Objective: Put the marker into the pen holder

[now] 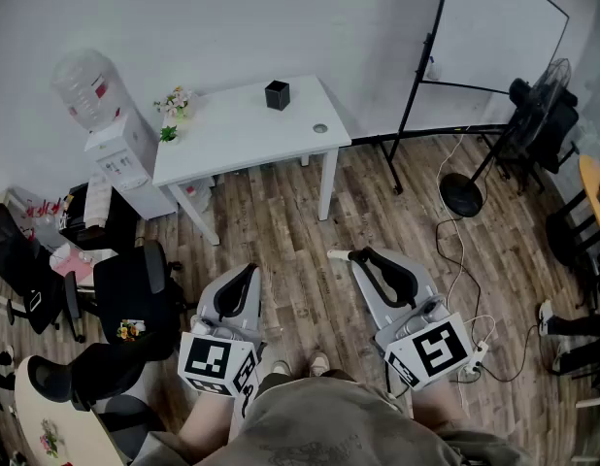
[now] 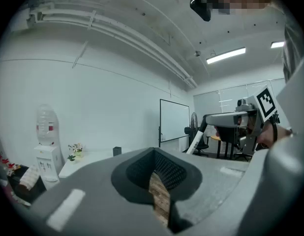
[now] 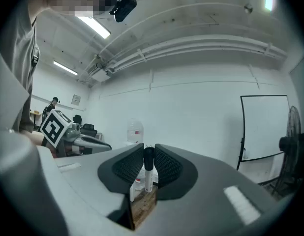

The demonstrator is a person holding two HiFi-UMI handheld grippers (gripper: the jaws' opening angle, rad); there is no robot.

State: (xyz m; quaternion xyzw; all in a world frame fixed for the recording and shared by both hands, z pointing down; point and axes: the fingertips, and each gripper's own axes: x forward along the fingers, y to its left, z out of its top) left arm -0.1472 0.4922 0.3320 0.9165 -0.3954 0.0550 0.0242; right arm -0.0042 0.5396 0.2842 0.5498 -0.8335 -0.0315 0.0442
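The black pen holder [image 1: 277,95] stands near the back edge of the white table [image 1: 232,139], far ahead of both grippers; it is a small dark box [image 2: 116,151] in the left gripper view. My right gripper [image 1: 363,257] is held low over the wooden floor, shut on a white marker with a black cap [image 3: 148,168] that stands upright between its pads. The marker's white end [image 1: 337,255] sticks out to the left of the jaws. My left gripper [image 1: 249,273] hangs beside it with its jaws closed together and nothing between them. The right gripper [image 2: 226,119] also shows in the left gripper view.
A water dispenser [image 1: 111,134] stands left of the table, with a small flower pot [image 1: 174,103] on the table's left corner. Black office chairs [image 1: 135,299] crowd the left. A whiteboard stand [image 1: 475,47], a floor fan [image 1: 543,105] and loose cables [image 1: 465,289] lie to the right.
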